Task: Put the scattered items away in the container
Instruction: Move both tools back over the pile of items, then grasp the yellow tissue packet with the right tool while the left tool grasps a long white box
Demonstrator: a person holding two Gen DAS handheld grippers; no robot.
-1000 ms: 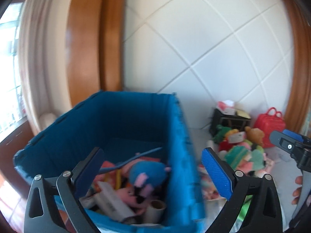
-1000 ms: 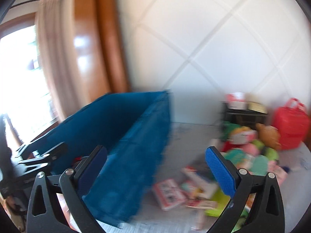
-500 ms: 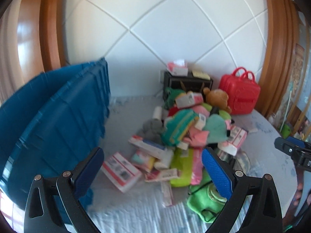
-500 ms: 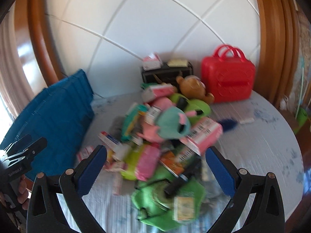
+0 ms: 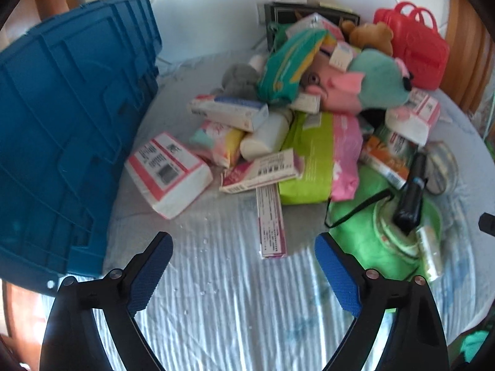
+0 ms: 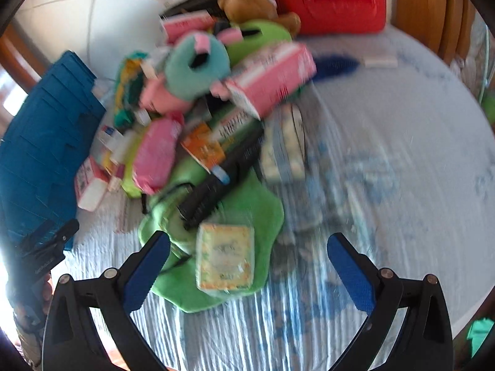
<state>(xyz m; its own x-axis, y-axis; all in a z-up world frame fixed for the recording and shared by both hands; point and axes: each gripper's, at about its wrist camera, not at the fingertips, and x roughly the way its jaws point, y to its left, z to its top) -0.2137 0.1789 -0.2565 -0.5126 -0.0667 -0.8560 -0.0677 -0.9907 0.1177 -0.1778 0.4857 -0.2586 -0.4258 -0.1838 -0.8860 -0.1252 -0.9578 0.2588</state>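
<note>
A blue plastic crate [image 5: 68, 130] stands at the left of the table; it also shows in the right wrist view [image 6: 40, 154]. A heap of boxes, packets and plush toys [image 5: 309, 99] lies to its right. A pink-and-white tissue pack [image 5: 168, 174] and a slim pink box [image 5: 271, 222] lie nearest my left gripper [image 5: 243, 247], which is open and empty above the cloth. My right gripper [image 6: 247, 247] is open and empty over a yellow packet [image 6: 225, 256] on a green plush [image 6: 247, 216], beside a black torch [image 6: 222, 179].
A red toy case [image 5: 414, 52] and a brown teddy [image 5: 369, 35] stand at the back against the white tiled wall. A striped cloth [image 5: 232, 309] covers the round table. The table edge [image 6: 482, 247] curves at the right. Wooden trim stands behind.
Both grippers have swung from the crate to the right and tilted down over the heap. The crate has slid to the left edge of both views. Both stay open.
</note>
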